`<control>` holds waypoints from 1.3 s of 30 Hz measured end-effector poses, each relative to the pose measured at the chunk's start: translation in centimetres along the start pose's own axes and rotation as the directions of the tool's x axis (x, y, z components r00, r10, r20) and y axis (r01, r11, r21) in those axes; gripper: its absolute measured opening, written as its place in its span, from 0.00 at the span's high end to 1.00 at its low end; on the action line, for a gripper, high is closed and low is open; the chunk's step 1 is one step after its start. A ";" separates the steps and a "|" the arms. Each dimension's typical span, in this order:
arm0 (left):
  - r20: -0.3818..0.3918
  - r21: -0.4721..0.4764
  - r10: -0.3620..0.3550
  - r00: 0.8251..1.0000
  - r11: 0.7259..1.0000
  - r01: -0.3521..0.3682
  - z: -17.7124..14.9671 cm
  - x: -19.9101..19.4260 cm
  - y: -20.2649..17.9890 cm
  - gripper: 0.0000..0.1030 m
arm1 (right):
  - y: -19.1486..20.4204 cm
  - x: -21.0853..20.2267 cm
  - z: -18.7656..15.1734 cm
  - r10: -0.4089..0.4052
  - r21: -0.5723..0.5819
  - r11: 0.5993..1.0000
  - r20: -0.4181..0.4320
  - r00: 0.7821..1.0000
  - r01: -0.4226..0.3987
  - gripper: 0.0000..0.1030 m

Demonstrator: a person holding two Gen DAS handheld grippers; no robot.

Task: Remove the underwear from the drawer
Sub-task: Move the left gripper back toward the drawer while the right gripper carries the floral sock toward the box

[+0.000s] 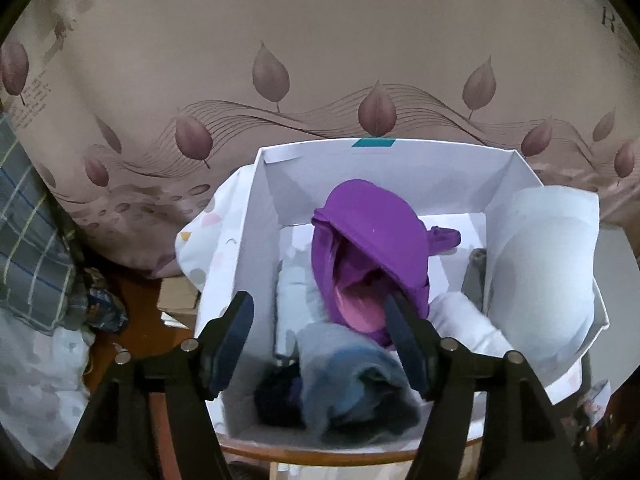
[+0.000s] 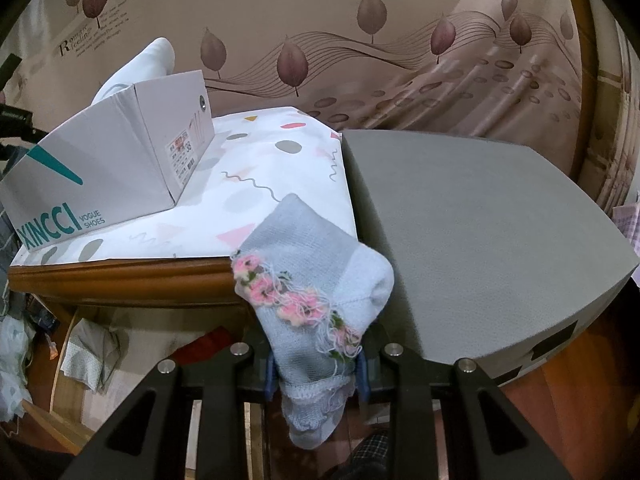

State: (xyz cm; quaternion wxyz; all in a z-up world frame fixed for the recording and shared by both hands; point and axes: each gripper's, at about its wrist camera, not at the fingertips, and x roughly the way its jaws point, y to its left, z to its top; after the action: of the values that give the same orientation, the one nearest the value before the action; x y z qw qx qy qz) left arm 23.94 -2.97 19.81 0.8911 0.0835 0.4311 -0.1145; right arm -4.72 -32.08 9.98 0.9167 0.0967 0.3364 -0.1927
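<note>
Purple underwear point(image 1: 360, 240) in box point(image 1: 400, 168) | left jaws wide apart | right jaws clamp grey sock point(image 2: 316, 296)

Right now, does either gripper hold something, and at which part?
The right gripper is shut on the grey floral sock, near its lace cuff. The left gripper is open and grips nothing.

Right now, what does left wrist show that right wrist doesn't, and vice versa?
Left wrist only: the box interior, with a purple bra, rolled grey socks, and the open left gripper above them.

Right wrist only: the right gripper shut on a grey sock with pink flowers, and a grey pad.

Both: the white shoebox, the leaf-print bedding.
</note>
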 end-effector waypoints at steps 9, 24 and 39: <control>0.078 -0.036 0.020 0.997 0.999 -0.017 -1.5 -3.1 1.4 0.30 | 0.2 -0.2 -0.2 0.006 -0.007 1.000 0.009 1.000 -0.006 0.72; 0.275 -0.024 0.130 0.952 0.991 -0.129 -11.6 -8.8 2.6 0.21 | 0.6 -0.5 -0.2 -0.001 -0.037 0.999 0.022 1.000 0.002 0.72; 0.204 -0.140 0.256 0.945 0.963 -0.230 -20.5 -1.5 4.7 0.19 | 1.1 -0.4 -0.5 0.035 -0.034 0.999 0.030 0.999 -0.034 0.72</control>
State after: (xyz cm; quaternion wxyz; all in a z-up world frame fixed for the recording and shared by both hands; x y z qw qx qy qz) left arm 8.98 6.82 8.60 0.9439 0.0716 0.3220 0.0128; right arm -4.85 -30.82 9.93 0.9265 0.0842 0.3236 -0.1728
